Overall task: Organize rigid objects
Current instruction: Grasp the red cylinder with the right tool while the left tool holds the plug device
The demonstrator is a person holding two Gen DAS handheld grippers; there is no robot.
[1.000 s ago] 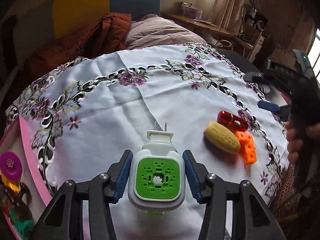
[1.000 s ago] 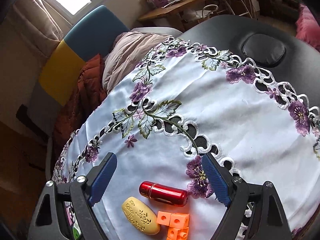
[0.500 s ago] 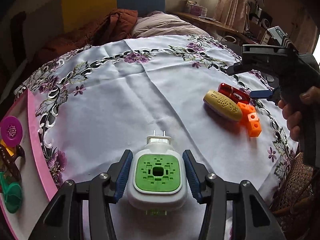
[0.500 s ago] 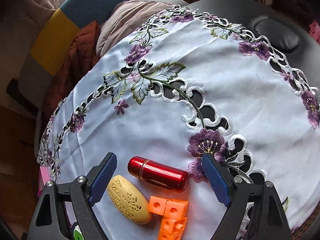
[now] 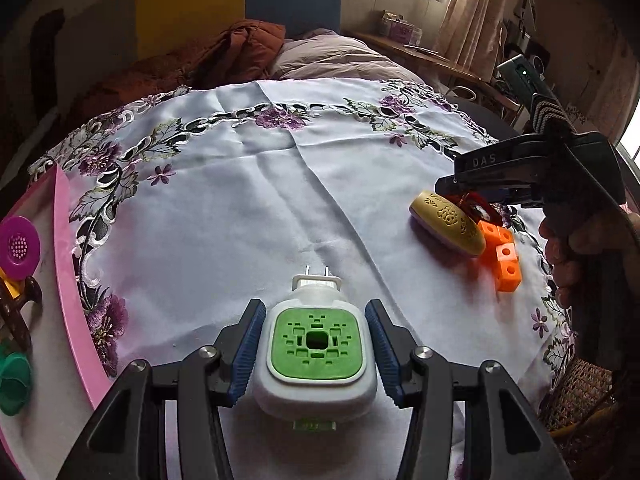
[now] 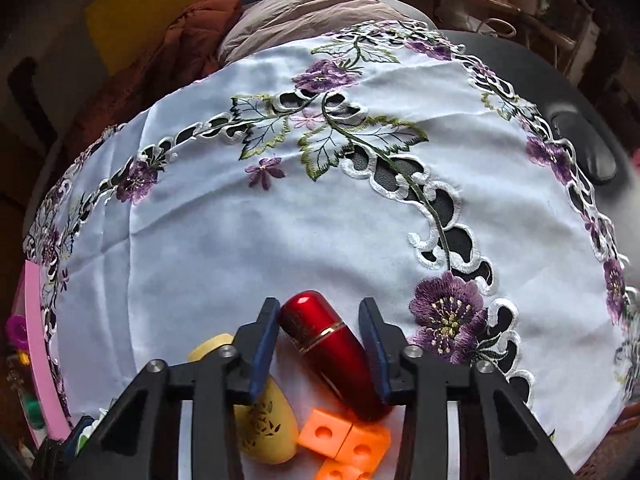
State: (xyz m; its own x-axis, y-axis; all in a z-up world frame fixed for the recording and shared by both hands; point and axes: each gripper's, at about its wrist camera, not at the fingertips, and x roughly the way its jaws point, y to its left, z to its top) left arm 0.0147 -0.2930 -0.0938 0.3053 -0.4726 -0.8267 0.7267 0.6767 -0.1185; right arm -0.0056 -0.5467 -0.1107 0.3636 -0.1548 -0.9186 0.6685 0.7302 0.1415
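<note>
My left gripper (image 5: 316, 346) is shut on a white plug-in device with a green face (image 5: 316, 350) and holds it over the near part of the tablecloth. My right gripper (image 6: 320, 336) has closed around a red lipstick tube (image 6: 332, 354) that lies at a slant between the jaws; both pads look to touch it. A yellow oval case (image 6: 264, 420) and orange cubes (image 6: 348, 444) lie just beside it. In the left wrist view the right gripper (image 5: 460, 188) hovers over the yellow case (image 5: 448, 220) and orange cubes (image 5: 504, 256).
A pink tray (image 5: 64, 264) at the left table edge holds a purple strainer (image 5: 18, 246) and a green item (image 5: 14, 380). The white embroidered tablecloth (image 5: 248, 200) covers the table. A sofa with cushions stands behind. A wicker basket (image 5: 580, 396) sits at the right.
My right gripper has dropped down onto the red lipstick tube and its jaws have closed in around it. My left gripper has pulled back slightly with the plug-in device.
</note>
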